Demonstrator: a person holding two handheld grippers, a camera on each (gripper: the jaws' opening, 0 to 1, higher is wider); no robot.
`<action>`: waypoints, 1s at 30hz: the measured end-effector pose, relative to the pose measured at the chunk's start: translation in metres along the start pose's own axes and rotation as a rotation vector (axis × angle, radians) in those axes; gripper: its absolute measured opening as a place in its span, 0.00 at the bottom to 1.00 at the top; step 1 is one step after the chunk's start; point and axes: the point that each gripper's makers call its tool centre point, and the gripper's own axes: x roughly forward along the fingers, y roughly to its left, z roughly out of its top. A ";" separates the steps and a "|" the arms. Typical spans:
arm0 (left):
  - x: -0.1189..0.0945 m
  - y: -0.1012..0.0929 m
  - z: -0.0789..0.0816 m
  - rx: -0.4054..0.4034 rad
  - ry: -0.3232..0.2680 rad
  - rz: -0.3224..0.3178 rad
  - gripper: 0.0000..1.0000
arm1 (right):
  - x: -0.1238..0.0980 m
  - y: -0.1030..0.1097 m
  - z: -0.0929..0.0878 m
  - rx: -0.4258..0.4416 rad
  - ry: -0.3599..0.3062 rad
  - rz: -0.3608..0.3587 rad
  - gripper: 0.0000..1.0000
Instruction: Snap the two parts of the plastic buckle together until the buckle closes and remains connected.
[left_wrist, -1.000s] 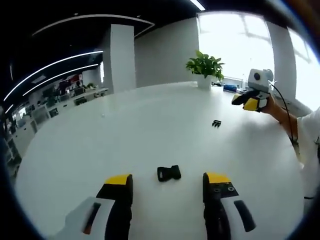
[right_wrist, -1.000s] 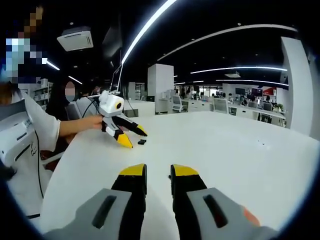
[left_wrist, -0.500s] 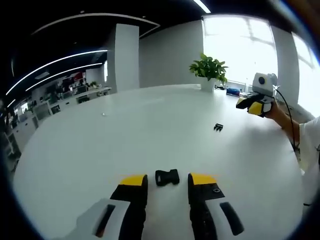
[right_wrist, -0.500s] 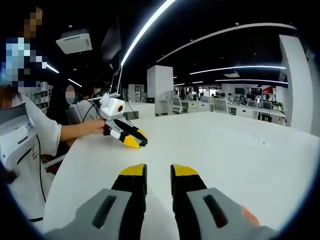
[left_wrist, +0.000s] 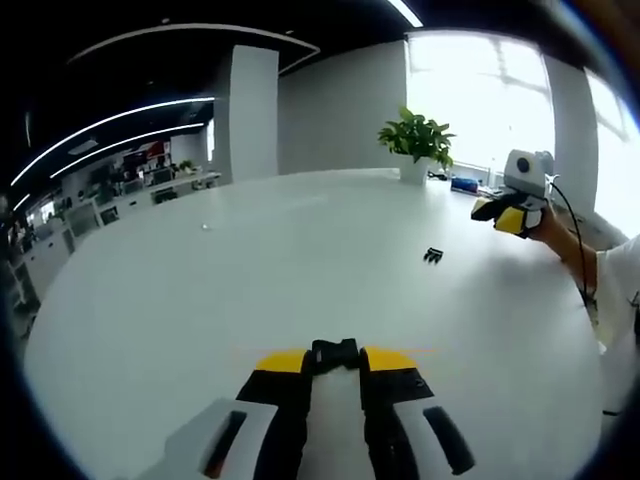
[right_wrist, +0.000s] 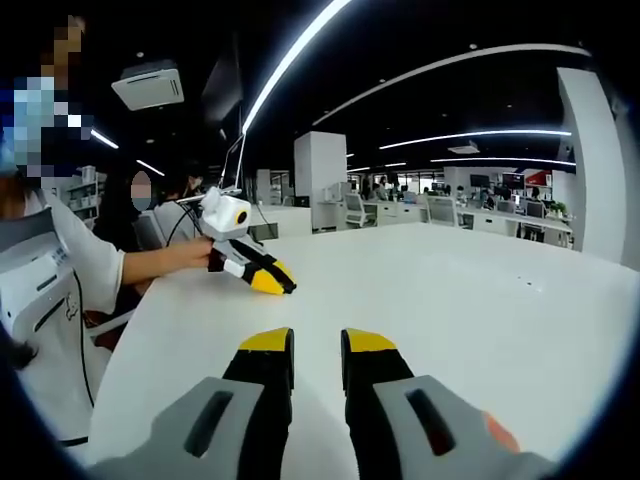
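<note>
Closing in from a wide spread a second ago, the left gripper (left_wrist: 336, 362) now has its yellow-tipped jaws pinched against the two ends of the larger buckle piece (left_wrist: 335, 352), which sits low in the left gripper view, right at the jaw tips on the white surface (left_wrist: 200, 300). Half a second back there were gaps between the jaws and the piece; those gaps are gone. That reads as the first grasp secured, so one half of the buckle looks ready to be lifted or steered toward its mate.

The held piece lies with its long axis running across the view, from one jaw to the other. Which end carries the socket opening is too small to tell.

Further out and to the right lies the smaller buckle piece (left_wrist: 432, 256), well apart from the held one, its pointing unclear at this size. Near it the right gripper (left_wrist: 508, 209) hovers above the surface, not touching it. In the right gripper view the right gripper's (right_wrist: 316, 345) jaws stand nearly together with a narrow gap and nothing between them, unchanged over the last second, while the left gripper (right_wrist: 268, 283) shows tip-down on the surface.
</note>
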 end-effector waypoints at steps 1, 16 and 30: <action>0.000 0.000 0.000 -0.002 0.000 0.005 0.18 | 0.000 0.000 0.000 0.000 0.001 0.000 0.17; 0.017 -0.004 0.012 -0.030 -0.050 0.107 0.18 | 0.002 0.011 0.008 -0.011 -0.029 0.025 0.17; -0.039 0.001 0.005 -0.142 -0.117 0.243 0.18 | 0.001 0.040 0.023 -0.056 -0.072 0.079 0.17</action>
